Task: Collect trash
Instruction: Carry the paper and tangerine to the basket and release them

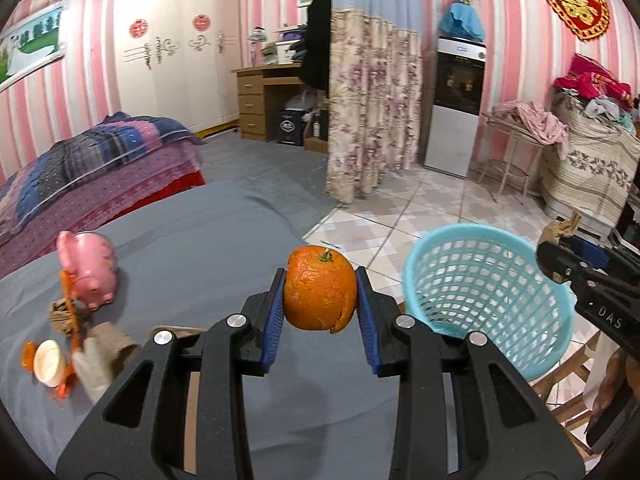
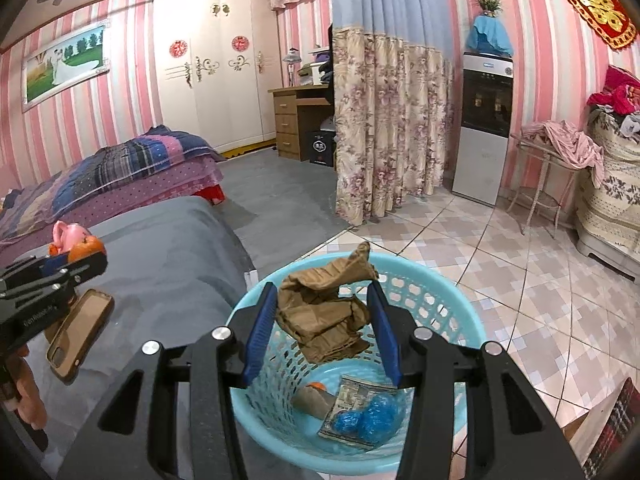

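While some trash lies in basket (image 2: 436,292): left tool (image 1: 320,294) gripping orange peel (image 1: 320,292), right tool (image 2: 326,316) apparently clamping brown paper (image 2: 320,312), bed (image 1: 180,248) scraps pending.

We see a pink piggy bank (image 1: 89,270) on the grey bed (image 1: 192,240), a phone (image 2: 79,334) in a brown case lying flat beside it. Folded quilts (image 1: 80,168) at the bed's far end. Wardrobe (image 1: 172,52), wooden desk (image 1: 264,100), water dispenser (image 1: 456,104) along the far wall.
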The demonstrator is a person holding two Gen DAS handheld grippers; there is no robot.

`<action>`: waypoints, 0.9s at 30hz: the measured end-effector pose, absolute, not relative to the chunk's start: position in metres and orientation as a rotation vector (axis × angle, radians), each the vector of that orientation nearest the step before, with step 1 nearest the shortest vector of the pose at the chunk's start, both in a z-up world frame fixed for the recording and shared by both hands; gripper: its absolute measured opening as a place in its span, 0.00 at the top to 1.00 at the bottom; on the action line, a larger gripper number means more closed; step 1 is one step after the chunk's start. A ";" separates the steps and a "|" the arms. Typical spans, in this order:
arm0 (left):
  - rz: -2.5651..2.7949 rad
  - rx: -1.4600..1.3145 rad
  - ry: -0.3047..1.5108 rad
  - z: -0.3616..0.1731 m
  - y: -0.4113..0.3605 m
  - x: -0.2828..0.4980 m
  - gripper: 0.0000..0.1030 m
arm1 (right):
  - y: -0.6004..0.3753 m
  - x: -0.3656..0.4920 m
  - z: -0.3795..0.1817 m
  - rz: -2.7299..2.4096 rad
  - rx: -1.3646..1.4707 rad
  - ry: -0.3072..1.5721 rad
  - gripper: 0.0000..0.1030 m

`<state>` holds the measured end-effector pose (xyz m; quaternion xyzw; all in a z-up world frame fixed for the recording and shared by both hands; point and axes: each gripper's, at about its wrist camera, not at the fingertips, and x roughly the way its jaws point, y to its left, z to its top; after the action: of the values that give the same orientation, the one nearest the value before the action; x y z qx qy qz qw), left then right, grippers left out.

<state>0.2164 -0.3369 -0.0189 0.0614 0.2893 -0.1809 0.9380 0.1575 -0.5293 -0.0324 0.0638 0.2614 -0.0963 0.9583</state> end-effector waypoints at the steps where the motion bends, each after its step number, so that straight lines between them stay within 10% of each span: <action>1: -0.381 0.127 0.593 -0.021 -0.344 0.217 0.69 | -0.531 0.157 -0.033 -0.201 0.132 0.529 0.55; 27: -0.512 0.187 0.625 -0.051 -0.453 0.233 0.69 | -0.597 0.148 -0.044 -0.379 0.238 0.523 0.55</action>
<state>0.2328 -0.4527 -0.0509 0.0908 0.3034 -0.2485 0.9154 0.1484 -0.5969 -0.0443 0.1169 0.2564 -0.1856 0.9414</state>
